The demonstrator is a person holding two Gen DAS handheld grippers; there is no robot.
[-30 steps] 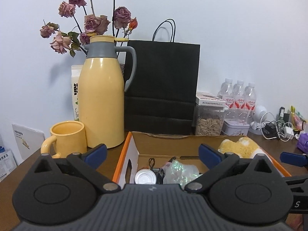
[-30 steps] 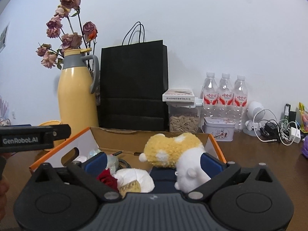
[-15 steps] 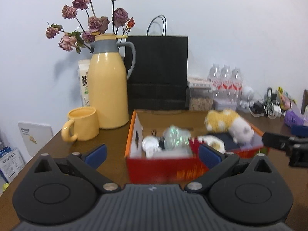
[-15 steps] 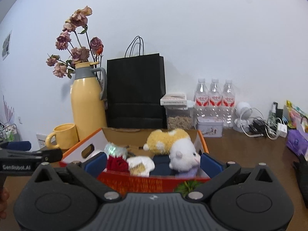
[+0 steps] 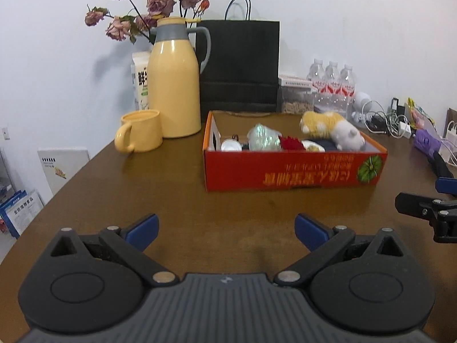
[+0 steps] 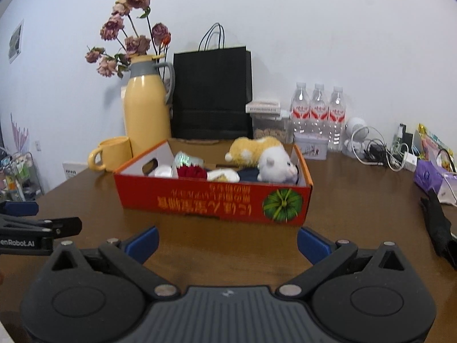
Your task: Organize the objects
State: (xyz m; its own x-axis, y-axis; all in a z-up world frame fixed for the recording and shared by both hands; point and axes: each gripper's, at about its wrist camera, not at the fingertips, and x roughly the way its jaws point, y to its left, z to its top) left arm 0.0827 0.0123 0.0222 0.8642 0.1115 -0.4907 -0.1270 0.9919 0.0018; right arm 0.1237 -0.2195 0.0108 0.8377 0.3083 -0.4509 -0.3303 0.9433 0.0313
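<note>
Now both my grippers, left (image 5: 225, 230) and right (image 6: 227, 241), have backed off the red box (image 6: 212, 200), fingers spread, empty; plush toy (image 6: 264, 157) lies inside, packing probably finished.

My left gripper (image 5: 225, 230) and right gripper (image 6: 227, 243) look alike: black ribbed body, two round black discs, silver screws at the linkages, blue fingertip pads (image 5: 142, 228). White "GenRobot.AI" lettering marks one side.
</note>
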